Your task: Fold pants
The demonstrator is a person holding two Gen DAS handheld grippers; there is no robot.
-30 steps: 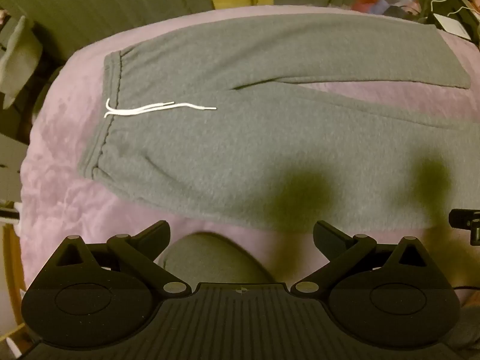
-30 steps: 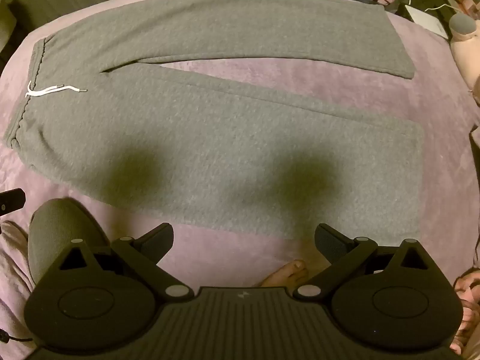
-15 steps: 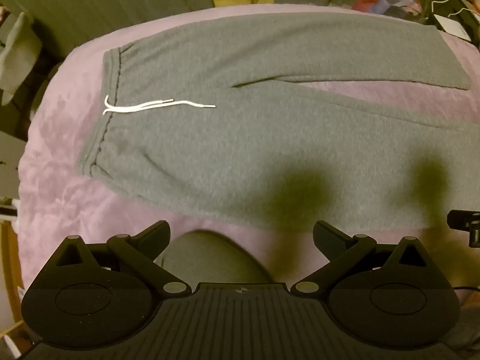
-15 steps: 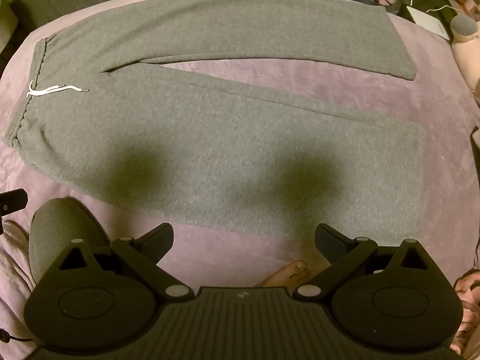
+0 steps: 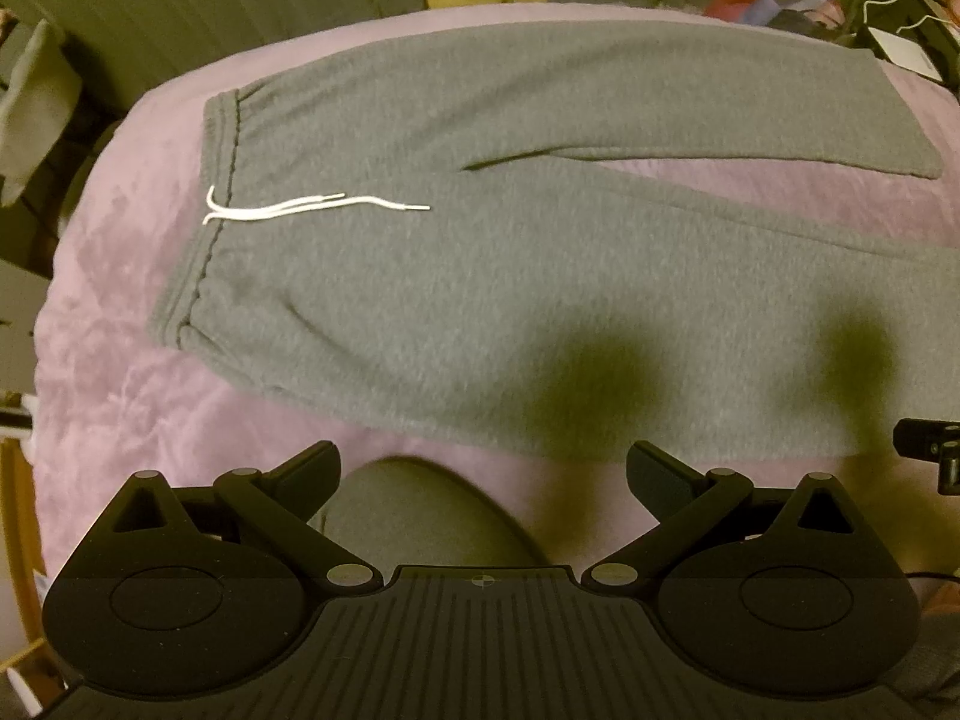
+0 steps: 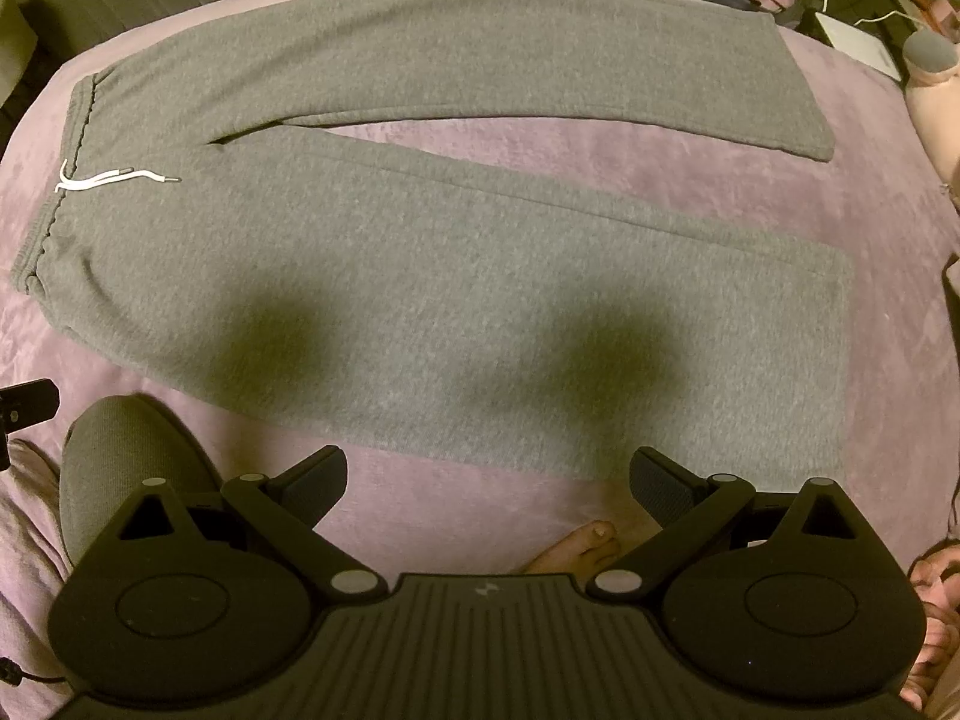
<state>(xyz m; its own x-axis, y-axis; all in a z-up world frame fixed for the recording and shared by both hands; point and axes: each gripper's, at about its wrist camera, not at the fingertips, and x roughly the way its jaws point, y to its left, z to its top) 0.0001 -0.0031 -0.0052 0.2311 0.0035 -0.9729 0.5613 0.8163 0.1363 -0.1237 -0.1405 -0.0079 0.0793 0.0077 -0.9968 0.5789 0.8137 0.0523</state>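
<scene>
Grey sweatpants lie flat on a pink bedspread, waistband to the left, both legs spread apart and running right. A white drawstring lies on the front near the waistband. In the right wrist view the whole pants show, with the drawstring at far left. My left gripper is open and empty, held above the bed's near edge in front of the hip. My right gripper is open and empty, in front of the near leg.
The person's knee and a bare foot sit at the near edge. Clutter, a white cable and a laptop stand at the far right. A curtain hangs behind the bed. The right gripper's edge shows at the right.
Both grippers have drifted slightly; the pants sit a little lower and nearer in both views. Both stay open. The pants have not moved.
</scene>
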